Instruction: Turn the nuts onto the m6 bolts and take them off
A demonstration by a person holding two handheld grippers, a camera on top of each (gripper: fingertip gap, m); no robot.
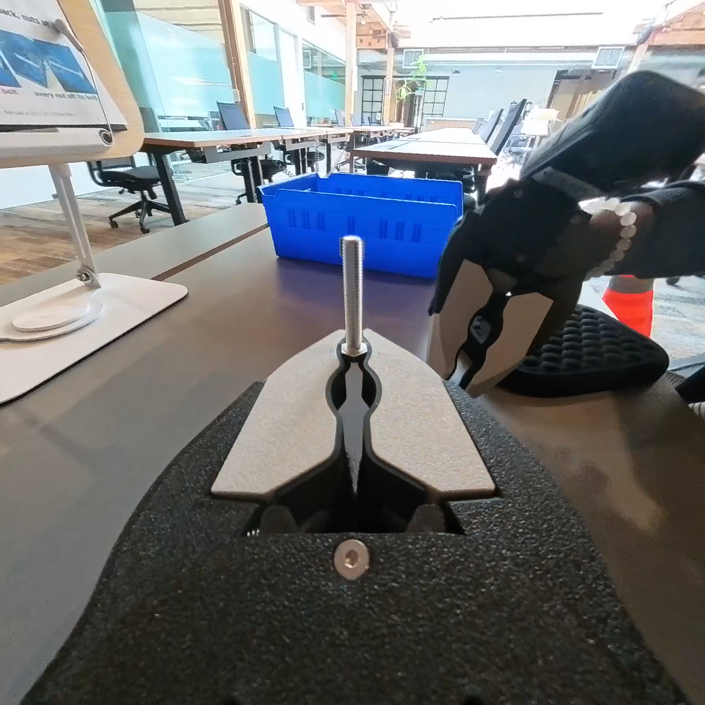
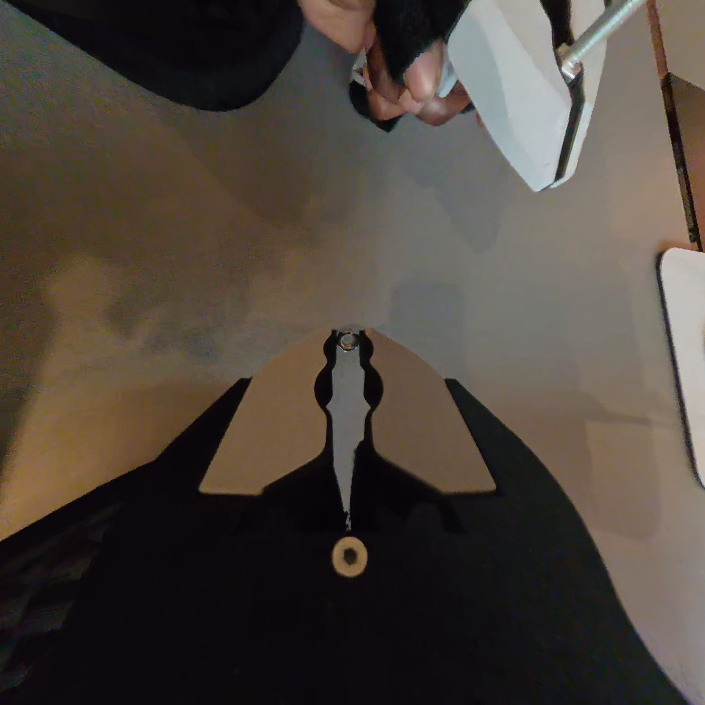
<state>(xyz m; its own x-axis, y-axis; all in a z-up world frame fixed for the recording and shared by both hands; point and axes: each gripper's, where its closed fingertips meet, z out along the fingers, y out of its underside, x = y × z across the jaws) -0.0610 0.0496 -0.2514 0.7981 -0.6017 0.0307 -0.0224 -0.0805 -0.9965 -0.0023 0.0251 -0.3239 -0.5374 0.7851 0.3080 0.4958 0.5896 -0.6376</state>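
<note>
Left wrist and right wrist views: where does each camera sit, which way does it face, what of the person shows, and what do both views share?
Left wrist view: on the left gripper, facing level across the table to a blue bin; its jaws grip an upright bolt; a sleeved wrist shows.
Right wrist view: on the right gripper, facing down at the table; its jaws hold a nut; a hand shows.
Shared: the bolt, the table, each other's gripper.
</note>
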